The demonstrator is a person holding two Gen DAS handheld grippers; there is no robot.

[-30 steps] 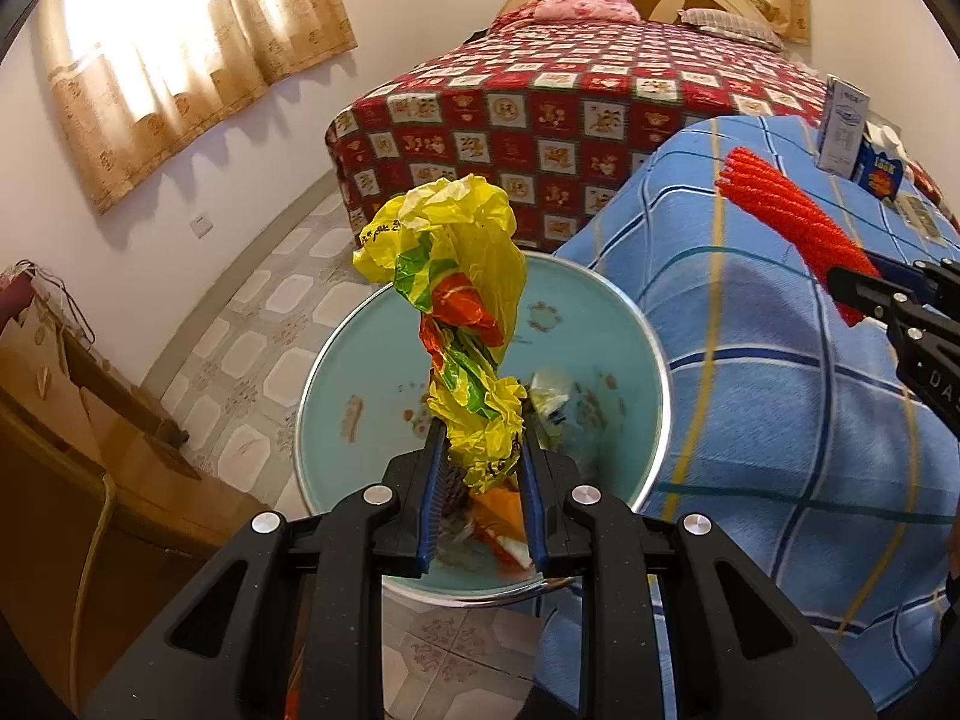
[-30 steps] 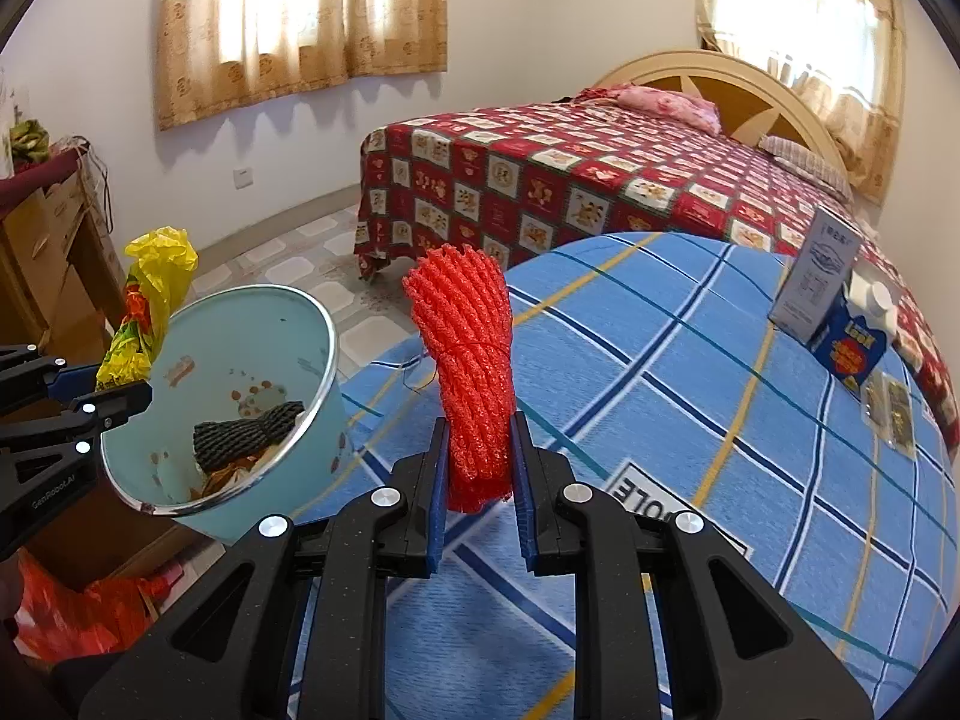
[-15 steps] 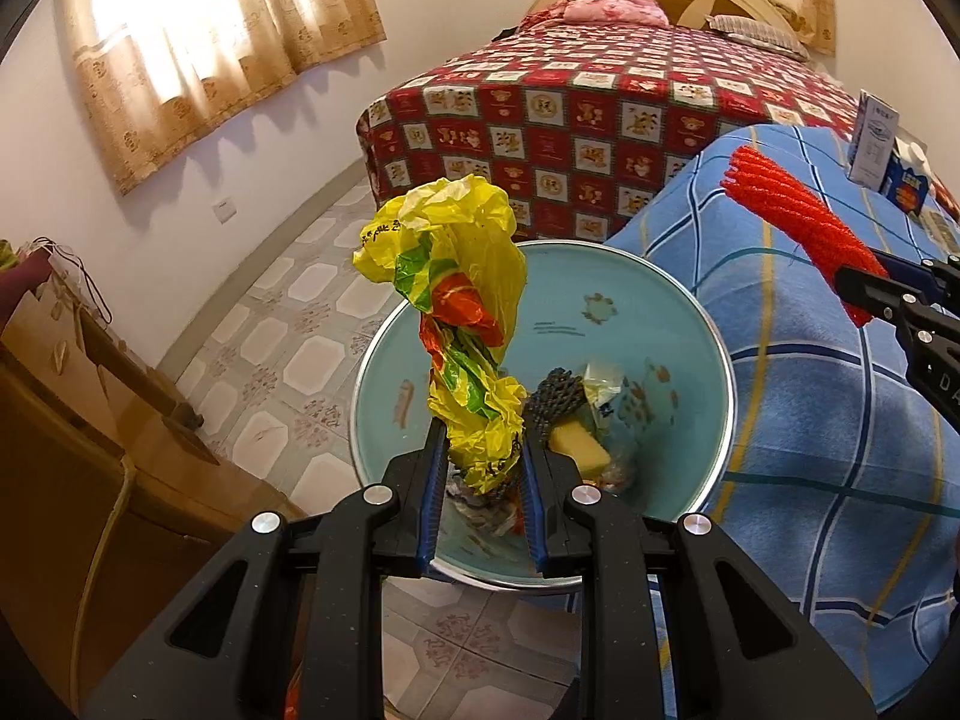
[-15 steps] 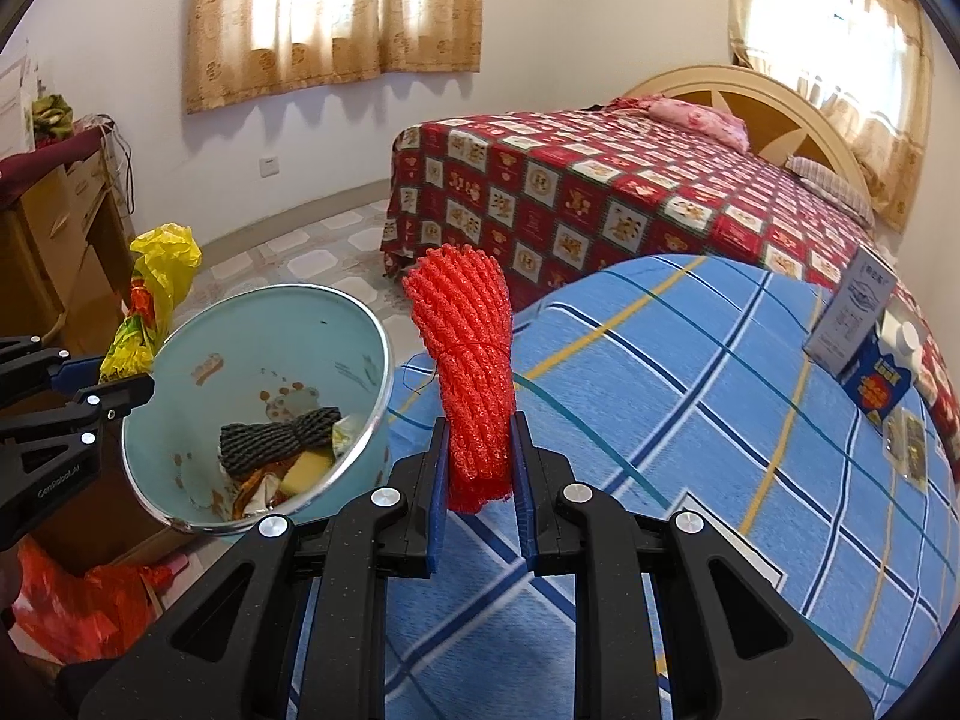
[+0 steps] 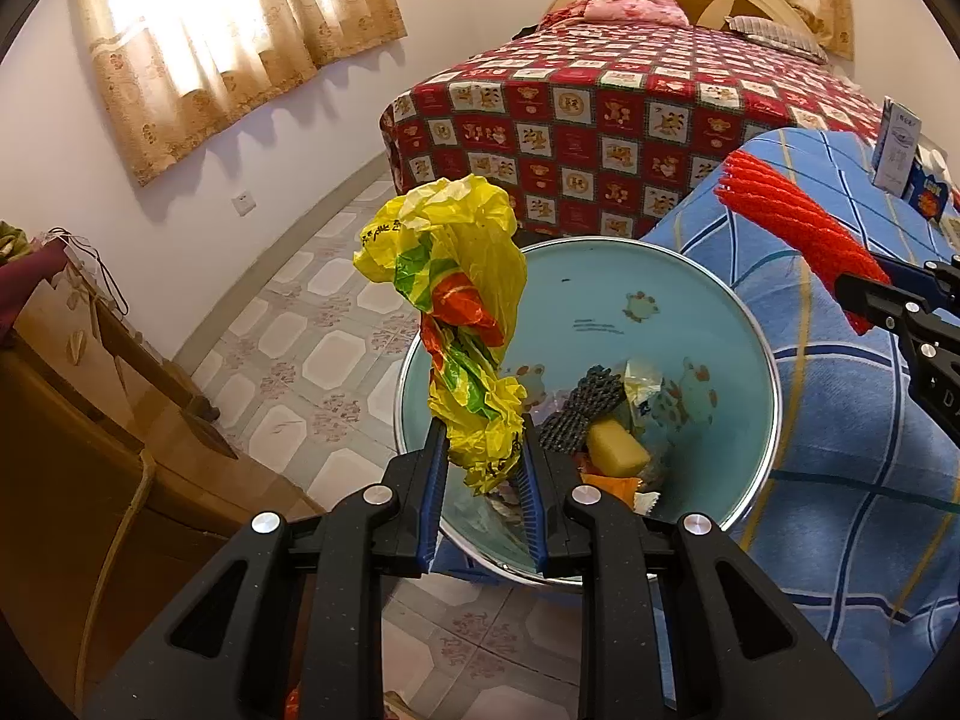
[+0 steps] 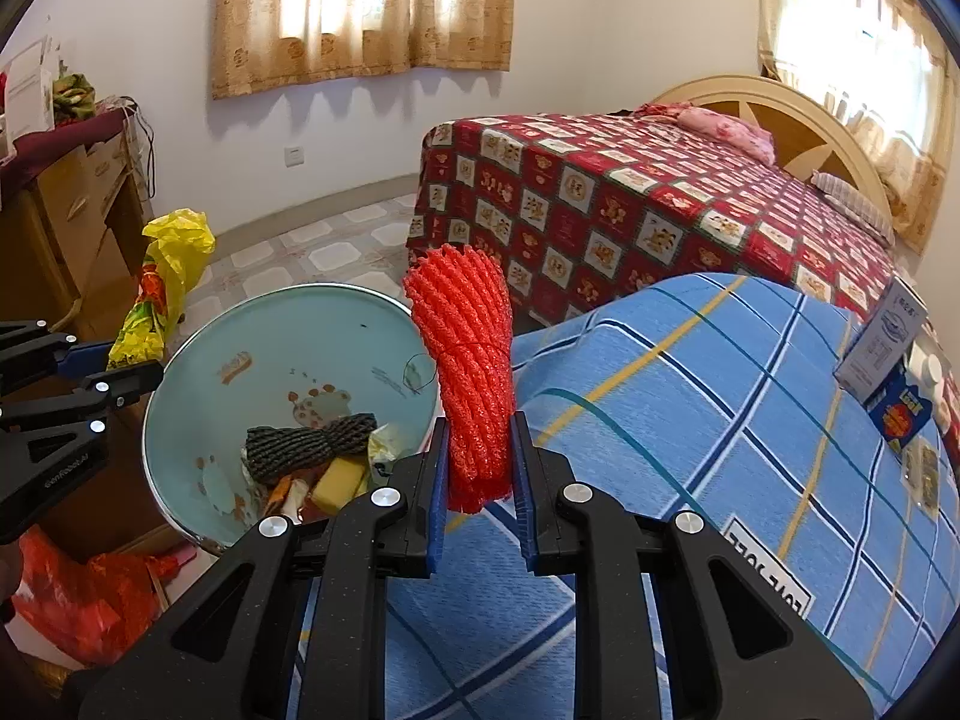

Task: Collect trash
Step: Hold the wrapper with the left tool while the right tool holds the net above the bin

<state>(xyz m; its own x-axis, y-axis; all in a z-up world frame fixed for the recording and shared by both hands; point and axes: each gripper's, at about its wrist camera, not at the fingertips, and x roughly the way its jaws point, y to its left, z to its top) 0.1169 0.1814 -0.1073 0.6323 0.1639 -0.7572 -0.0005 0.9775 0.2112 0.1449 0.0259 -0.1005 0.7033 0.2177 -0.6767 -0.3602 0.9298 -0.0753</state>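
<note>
My left gripper (image 5: 485,468) is shut on a crumpled yellow plastic bag (image 5: 456,312) with red and green print, held upright over the near left rim of a light blue trash bin (image 5: 606,282). In the right wrist view my right gripper (image 6: 480,480) is shut on a red foam net sleeve (image 6: 465,360), just right of the bin (image 6: 336,330). The bin holds a dark knitted piece (image 6: 306,444), a yellow sponge (image 5: 618,450) and wrappers. The sleeve (image 5: 792,228) and the other gripper show at the right edge of the left wrist view; the bag (image 6: 162,288) shows at left in the right wrist view.
A table with a blue checked cloth (image 6: 750,420) stands right of the bin, bearing small boxes (image 6: 888,354) at its far side. A bed with a red patterned cover (image 6: 630,192) lies behind. A wooden cabinet (image 5: 72,420) stands left; a red bag (image 6: 78,594) lies on the floor.
Both grippers have shifted toward the bin, which now sits closer and more central in each view, showing more of its contents. Each grip is unchanged.
</note>
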